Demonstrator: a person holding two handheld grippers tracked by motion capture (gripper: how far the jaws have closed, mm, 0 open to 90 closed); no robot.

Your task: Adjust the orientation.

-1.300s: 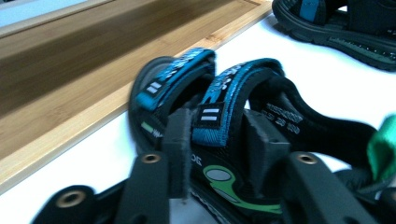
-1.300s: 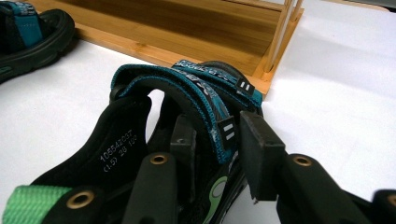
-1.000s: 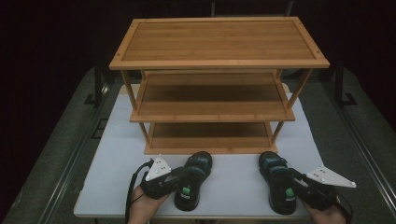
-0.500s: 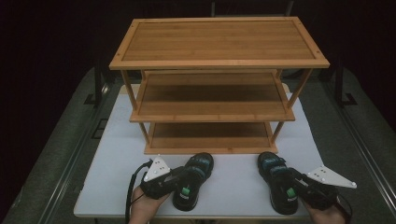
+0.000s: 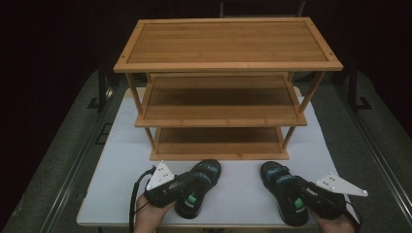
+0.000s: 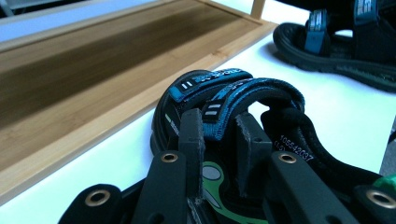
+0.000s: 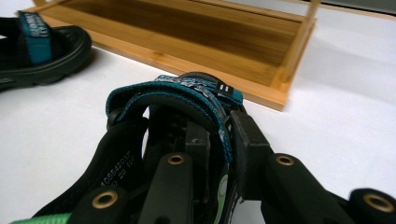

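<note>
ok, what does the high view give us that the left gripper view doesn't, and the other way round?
High view: the rack's top shelf and middle shelf, plus the person's left hand. Left gripper view: the fingers closed on the blue strap of the left sandal, and a printed number on its back strap. Both: bottom shelf, left sandal, right sandal, white table.

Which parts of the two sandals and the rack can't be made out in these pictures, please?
- Left sandal heel, high view: hidden under the left tongs.
- Right sandal heel, high view: hidden under the right tongs.
- Rack lowest shelf's back, high view: shaded by the shelf above.
- Sole print, left gripper view: blocked by the jaws.
</note>
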